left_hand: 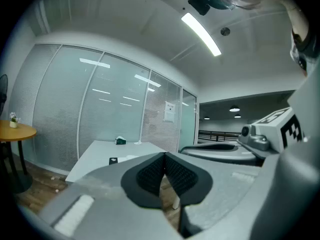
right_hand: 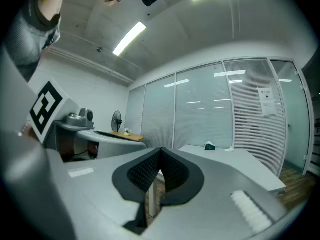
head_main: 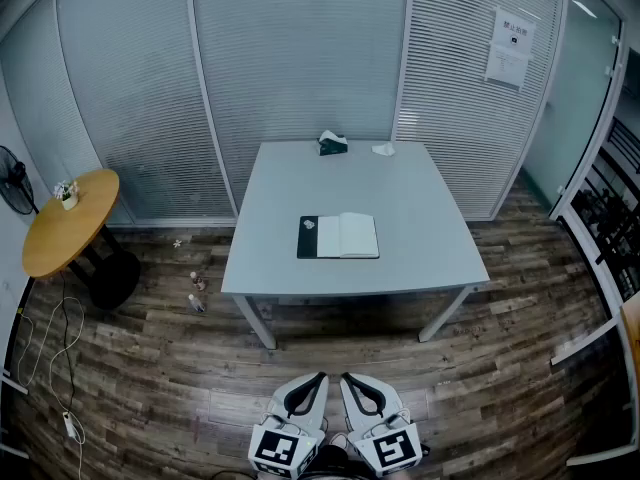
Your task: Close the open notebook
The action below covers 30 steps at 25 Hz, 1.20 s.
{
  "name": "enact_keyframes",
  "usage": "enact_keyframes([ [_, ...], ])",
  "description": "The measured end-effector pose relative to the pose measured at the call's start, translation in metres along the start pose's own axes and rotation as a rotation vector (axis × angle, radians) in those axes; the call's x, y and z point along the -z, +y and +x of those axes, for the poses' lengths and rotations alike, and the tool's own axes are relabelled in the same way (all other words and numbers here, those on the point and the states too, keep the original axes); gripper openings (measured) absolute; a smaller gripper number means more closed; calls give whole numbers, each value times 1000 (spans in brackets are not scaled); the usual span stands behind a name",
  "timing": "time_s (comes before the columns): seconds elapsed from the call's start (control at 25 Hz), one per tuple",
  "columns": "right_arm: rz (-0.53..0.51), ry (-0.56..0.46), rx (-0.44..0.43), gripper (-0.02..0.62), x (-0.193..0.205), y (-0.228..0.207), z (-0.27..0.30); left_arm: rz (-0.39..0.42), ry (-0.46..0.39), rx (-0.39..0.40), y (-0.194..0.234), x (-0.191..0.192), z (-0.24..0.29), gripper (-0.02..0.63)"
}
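Notebook (head_main: 347,235) lies open with its white pages up, near the middle of the pale grey counter (head_main: 420,203) and a little toward the front edge. A black cover (head_main: 308,237) shows flat along its left side, with a small pale mark on it. Nothing touches the notebook.

At the counter's back edge sit a dark green object (head_main: 333,143) and, just to its right, a small white thing (head_main: 383,149); what they are is too small to tell. Both are well apart from the notebook.

Behind the counter stands a glass wall with blinds (head_main: 300,58), and a paper notice (head_main: 510,46) is stuck on it at the upper right. The floor (head_main: 150,388) is dark wood plank. Beside the counter's front left leg a few small bottles (head_main: 197,294) stand on the floor. Farther left is a round wooden side counter (head_main: 70,230) with a small potted plant (head_main: 67,194) on it, and a fan (head_main: 15,180) stands at the edge of the head view. A white cable (head_main: 50,353) trails over the floor at the lower left.

The left tongs (head_main: 321,377) and the right tongs (head_main: 347,377) are side by side at the bottom of the head view, over the floor and well short of the counter. In each gripper view the ribbed black pads meet at the tip: both tongs are closed, with nothing between them.
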State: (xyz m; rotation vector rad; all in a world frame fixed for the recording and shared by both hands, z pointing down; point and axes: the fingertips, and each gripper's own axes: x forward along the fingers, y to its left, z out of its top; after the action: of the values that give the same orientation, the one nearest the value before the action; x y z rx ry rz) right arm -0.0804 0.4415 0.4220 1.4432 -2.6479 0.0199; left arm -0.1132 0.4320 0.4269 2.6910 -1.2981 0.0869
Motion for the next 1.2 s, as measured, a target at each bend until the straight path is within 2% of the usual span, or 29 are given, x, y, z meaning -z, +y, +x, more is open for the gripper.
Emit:
enact_keyframes([
  [0.36, 21, -26, -29, 0, 3, -15, 0, 17, 5, -22, -8, 1, 14, 3],
  [0.6, 31, -31, -44, 1, 4, -23, 9, -29, 19, -21, -11, 9, 21, 3],
  [0.92, 54, -21, -23, 0, 10, -47, 40, 27, 10, 3, 12, 5, 57, 3],
  [1.2, 76, -35, 33, 2, 15, -90, 93, 9, 28, 63, 49, -1, 113, 3],
])
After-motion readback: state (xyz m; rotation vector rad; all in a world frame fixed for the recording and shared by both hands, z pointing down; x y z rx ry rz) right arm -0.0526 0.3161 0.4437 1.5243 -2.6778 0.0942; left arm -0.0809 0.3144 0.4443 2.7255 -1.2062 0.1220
